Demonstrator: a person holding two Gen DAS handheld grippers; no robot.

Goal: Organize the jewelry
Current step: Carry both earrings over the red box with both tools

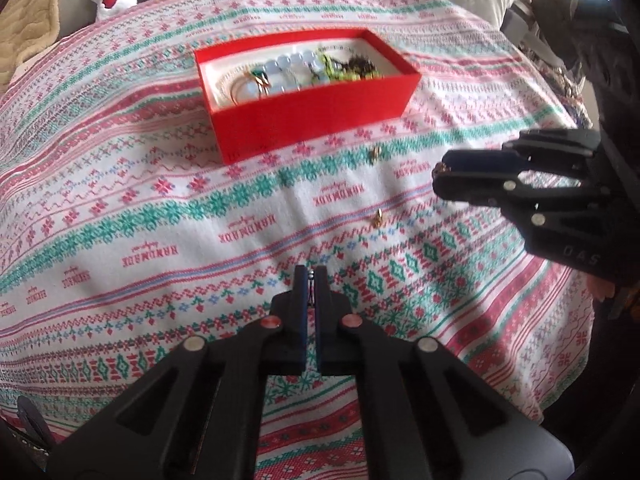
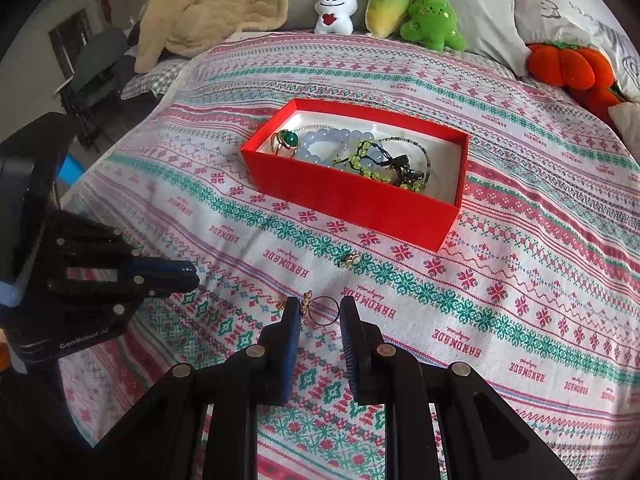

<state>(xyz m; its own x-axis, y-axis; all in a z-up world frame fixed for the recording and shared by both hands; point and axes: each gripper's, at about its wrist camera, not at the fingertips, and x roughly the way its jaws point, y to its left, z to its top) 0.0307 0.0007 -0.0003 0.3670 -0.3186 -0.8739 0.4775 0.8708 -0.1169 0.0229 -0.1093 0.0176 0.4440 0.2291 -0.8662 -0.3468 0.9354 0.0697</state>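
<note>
Bed covered with a red, green and white patterned blanket. The red box sits open on it, mid-bed.

Inside the red box:
- gold ring with a green stone at the left end
- pale blue bead bracelet next to it
- green bead string and dark cords tangled toward the right end

Right gripper is on the near side of the red box, well clear of it. Its jaws are partly closed and clamp a thin gold ring between the pads, the ring's ornament toward the left pad.

Left gripper is also on the near side of the red box, to the left of the right gripper. Its jaws are closed tight. There is a tiny glint at the tips, and I cannot tell whether anything is pinched there.

Loose on the blanket in front of the red box:
- one small gold piece just beside the front wall
- a second gold piece farther out, half hidden by the right gripper's finger

Beyond the red box, against the pillows, are a white plush, a yellow-green plush, a green tree plush and an orange pumpkin plush.
</note>
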